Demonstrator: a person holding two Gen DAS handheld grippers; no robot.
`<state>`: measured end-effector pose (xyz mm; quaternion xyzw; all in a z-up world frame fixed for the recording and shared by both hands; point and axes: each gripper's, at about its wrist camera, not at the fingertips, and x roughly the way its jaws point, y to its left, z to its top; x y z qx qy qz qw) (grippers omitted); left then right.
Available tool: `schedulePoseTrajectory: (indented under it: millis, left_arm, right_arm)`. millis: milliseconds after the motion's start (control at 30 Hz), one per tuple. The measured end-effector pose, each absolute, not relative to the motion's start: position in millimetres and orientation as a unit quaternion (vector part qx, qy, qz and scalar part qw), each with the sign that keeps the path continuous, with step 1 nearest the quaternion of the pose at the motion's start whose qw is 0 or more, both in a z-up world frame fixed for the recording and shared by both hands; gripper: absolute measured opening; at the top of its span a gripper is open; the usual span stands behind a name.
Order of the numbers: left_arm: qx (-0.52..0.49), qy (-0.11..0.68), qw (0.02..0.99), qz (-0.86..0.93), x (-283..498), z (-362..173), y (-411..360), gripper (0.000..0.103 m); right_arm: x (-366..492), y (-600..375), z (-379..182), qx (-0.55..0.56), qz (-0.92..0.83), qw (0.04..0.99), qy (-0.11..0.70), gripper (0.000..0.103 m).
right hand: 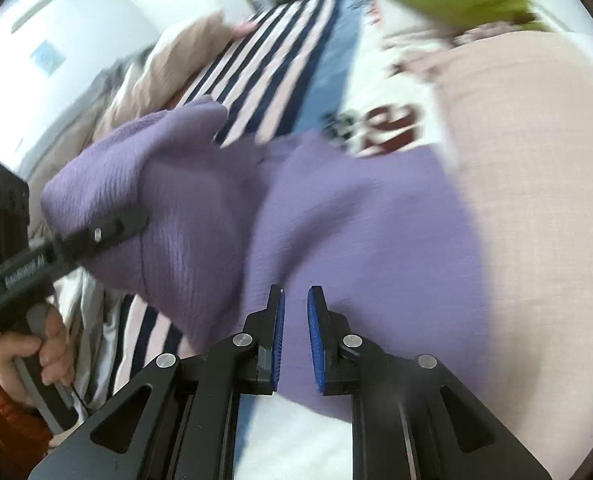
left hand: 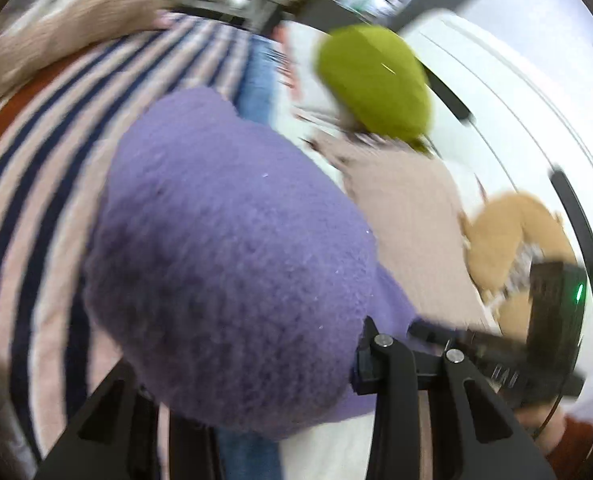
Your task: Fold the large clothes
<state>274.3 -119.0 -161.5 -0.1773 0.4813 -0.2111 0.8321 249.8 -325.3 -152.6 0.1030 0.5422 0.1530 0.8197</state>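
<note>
The purple sweater lay bunched on a bed of clothes, soft, light and floppy. The left gripper pinched a fold; the right gripper hung slightly ajar, empty. Best gripped at hems.

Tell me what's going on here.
A person is folding a purple sweater on a bed piled with clothes. The left hand-held gripper is clamped on a bunched part of it and holds it up off the striped blanket. The right hand-held gripper hovers over the sweater with its pads slightly apart, gripping nothing.
</note>
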Motion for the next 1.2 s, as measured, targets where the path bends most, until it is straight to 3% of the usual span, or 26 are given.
schedulePoseTrajectory:
  millis: [167, 333, 567, 700, 833, 933, 967, 1133, 1200]
  left_arm:
    - [-0.108, 0.51, 0.804, -0.286, 258, -178, -195, 0.036]
    - [-0.091, 0.51, 0.797, -0.311, 244, -188, -227, 0.04]
    - [-0.119, 0.502, 0.796, -0.317, 241, -186, -212, 0.05]
    - [-0.158, 0.498, 0.789, -0.322, 239, -183, -205, 0.057]
    - [-0.164, 0.5, 0.78, -0.338, 227, -174, -188, 0.075]
    - [-0.177, 0.506, 0.763, -0.361, 214, -169, -157, 0.083]
    - [-0.18, 0.516, 0.763, -0.345, 213, -168, -143, 0.09]
    - [-0.199, 0.533, 0.785, -0.245, 221, -185, -81, 0.093]
    - [-0.19, 0.558, 0.778, -0.217, 233, -206, -80, 0.093]
  right_arm:
    - [243, -375, -120, 0.116, 0.132, 0.84, 0.513, 0.009]
    - [251, -386, -103, 0.123, 0.169, 0.836, 0.507, 0.018]
    - [296, -341, -106, 0.164, 0.298, 0.781, 0.524, 0.018]
    - [323, -299, -131, 0.15, 0.319, 0.734, 0.581, 0.029]
    - [320, -280, -163, 0.069, 0.288, 0.708, 0.641, 0.028]
    - [315, -289, -173, 0.083, 0.274, 0.703, 0.651, 0.028]
    - [313, -295, -174, 0.093, 0.268, 0.704, 0.651, 0.028]
    - [309, -306, -176, 0.104, 0.248, 0.698, 0.663, 0.029]
    - [312, -311, -173, 0.127, 0.24, 0.695, 0.666, 0.036]
